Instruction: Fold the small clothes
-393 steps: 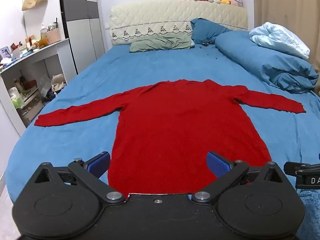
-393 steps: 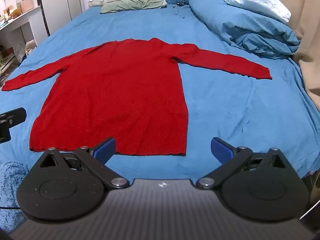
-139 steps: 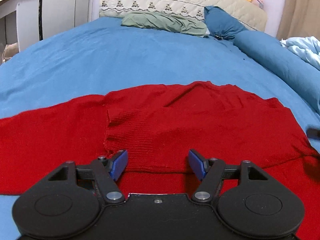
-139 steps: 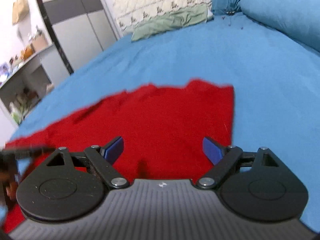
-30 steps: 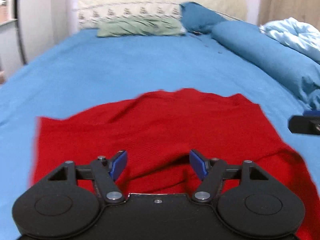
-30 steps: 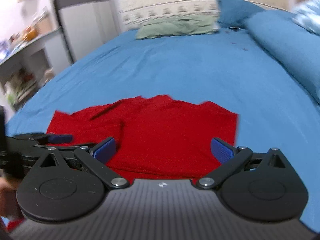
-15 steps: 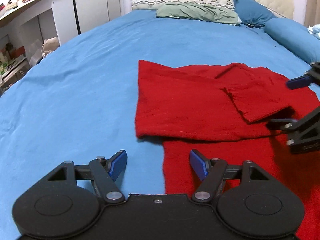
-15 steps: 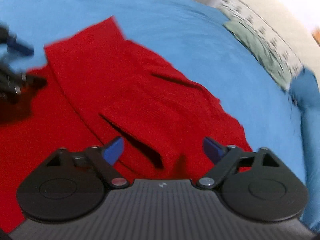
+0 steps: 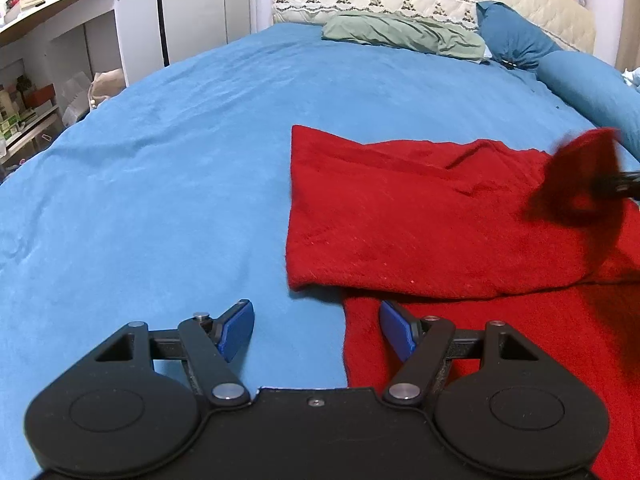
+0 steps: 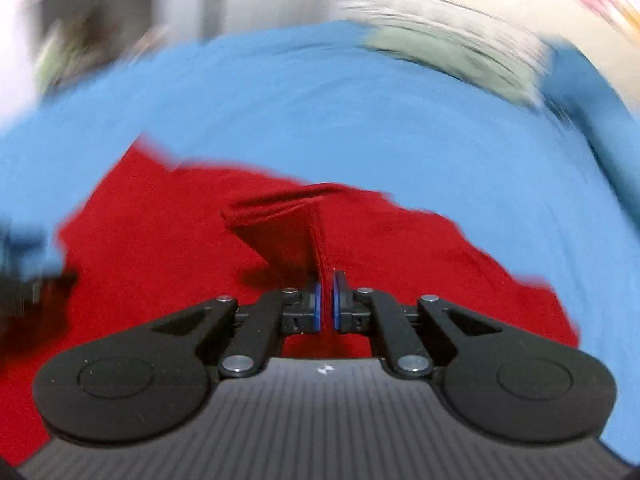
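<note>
Red knit, the sweater (image 9: 420, 216) lies partly folded on the blue bed (image 9: 160, 160), a doubled panel laid across its upper part. Half a second ago the right gripper (image 10: 326, 300) stood spread over the loose sleeve end; now its jaws are clenched on that cuff (image 10: 296, 232), which stands lifted off the body, blurred in both views. That likely means the sleeve fold is under way: the cuff is caught and ready to be carried across. Beside the sweater's left edge, the left gripper (image 9: 316, 334) hangs released and empty, as it was. Pillows (image 9: 404, 34) lie well beyond, by the headboard.
</note>
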{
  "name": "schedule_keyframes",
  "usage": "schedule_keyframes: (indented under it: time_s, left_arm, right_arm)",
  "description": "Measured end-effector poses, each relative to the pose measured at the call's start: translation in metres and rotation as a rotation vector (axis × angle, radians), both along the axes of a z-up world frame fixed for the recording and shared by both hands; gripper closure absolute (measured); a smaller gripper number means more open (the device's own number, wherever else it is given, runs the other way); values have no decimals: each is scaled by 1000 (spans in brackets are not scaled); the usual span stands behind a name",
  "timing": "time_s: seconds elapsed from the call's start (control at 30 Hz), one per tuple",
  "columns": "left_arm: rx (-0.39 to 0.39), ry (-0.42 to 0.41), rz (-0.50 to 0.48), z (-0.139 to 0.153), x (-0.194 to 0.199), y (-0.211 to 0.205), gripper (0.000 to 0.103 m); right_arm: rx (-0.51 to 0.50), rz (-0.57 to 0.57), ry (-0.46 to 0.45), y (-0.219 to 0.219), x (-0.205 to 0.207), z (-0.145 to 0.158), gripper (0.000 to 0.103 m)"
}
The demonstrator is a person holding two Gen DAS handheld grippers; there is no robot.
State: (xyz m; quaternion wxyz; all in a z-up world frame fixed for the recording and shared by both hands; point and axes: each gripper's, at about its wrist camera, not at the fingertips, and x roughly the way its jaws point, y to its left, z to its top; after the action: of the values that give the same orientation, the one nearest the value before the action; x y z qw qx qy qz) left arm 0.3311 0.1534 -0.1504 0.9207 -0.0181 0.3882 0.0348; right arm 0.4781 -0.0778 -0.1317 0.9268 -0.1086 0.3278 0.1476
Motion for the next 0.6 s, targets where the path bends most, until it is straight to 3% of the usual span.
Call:
schedule_keyframes:
  time_s: [0.07, 0.17, 0.3, 0.37, 0.43, 0.5, 0.57, 0.6]
  left_arm:
    - [1, -3, 5, -1, 1, -1, 29]
    - [1, 2, 12, -3, 3, -4, 29]
    - [4, 0, 14, -4, 3, -5, 28]
    - [10, 0, 13, -3, 3, -6, 28]
    - [16, -2, 14, -3, 3, -7, 28]
    - [21, -7, 19, -4, 4, -10, 28]
    - [22, -11, 24, -4, 5, -12, 28]
    - [26, -14, 25, -4, 6, -12, 28]
  right_arm:
    - [133, -133, 16, -42, -1, -1, 82]
    - [214, -253, 82, -82, -2, -21, 82]
    - [266, -281, 119, -102, -10, -47, 78]
    - [285, -284, 92, -104, -12, -48, 64]
    - [308, -284, 81, -106, -15, -49, 39]
    - [312, -309, 52, -107, -16, -45, 31]
    - [310, -346, 36, -110, -16, -43, 32]
    - [311, -357, 45, -115, -16, -42, 46]
